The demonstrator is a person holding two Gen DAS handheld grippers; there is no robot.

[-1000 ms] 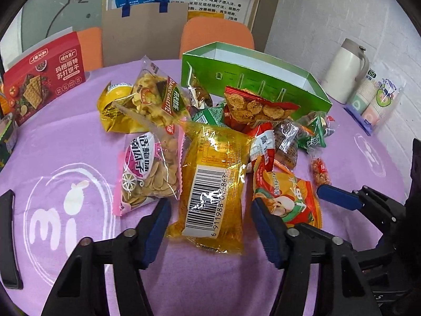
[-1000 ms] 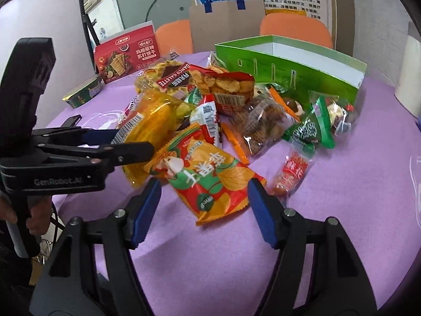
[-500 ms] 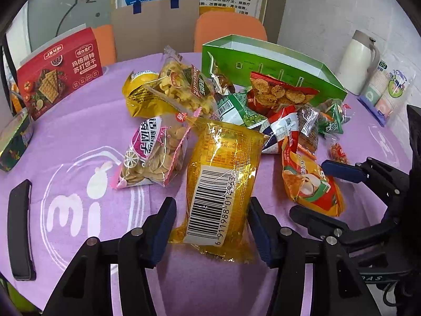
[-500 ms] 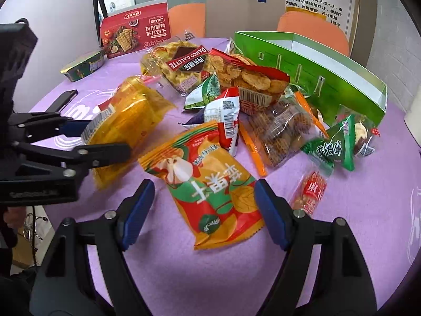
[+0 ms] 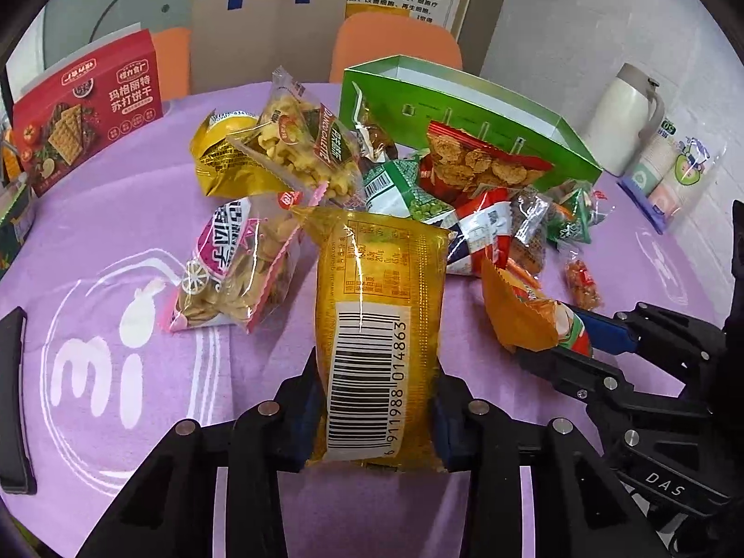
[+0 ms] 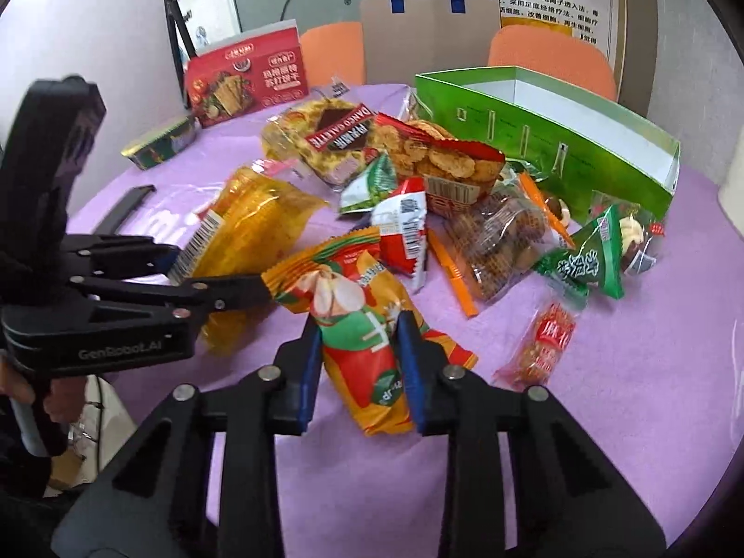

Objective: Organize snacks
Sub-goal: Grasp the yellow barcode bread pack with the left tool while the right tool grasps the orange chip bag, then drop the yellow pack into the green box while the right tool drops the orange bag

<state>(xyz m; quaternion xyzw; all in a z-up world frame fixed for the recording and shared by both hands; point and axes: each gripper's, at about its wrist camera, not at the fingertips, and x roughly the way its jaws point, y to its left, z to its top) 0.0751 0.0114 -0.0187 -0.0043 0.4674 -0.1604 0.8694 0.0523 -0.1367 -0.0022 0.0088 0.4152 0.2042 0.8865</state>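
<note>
My left gripper [image 5: 374, 411] is shut on a yellow barcoded snack bag [image 5: 376, 321], pinching its near end and holding it tilted up off the purple tablecloth [image 5: 116, 214]. In the right wrist view that same yellow barcoded snack bag [image 6: 251, 223] sticks out of the left gripper [image 6: 214, 279] at the left. My right gripper [image 6: 358, 362] is shut on an orange-and-red chip bag [image 6: 367, 339], squeezing its middle. The open green box [image 6: 558, 125] stands behind the snack pile, its inside white and bare where visible.
Loose snacks are heaped mid-table: a pink-edged cracker bag [image 5: 237, 265], a Danco Galette bag [image 5: 307, 139], a red chip bag [image 6: 437, 158], green packets [image 6: 586, 260], a small red candy [image 6: 544, 339]. A red cracker box [image 5: 83, 107], a white thermos [image 5: 623, 116], a black strip [image 5: 11, 395].
Both grippers went from open to shut. The left closed on the yellow bag and raised it; the right closed on the orange-and-red chip bag, crumpling its middle.
</note>
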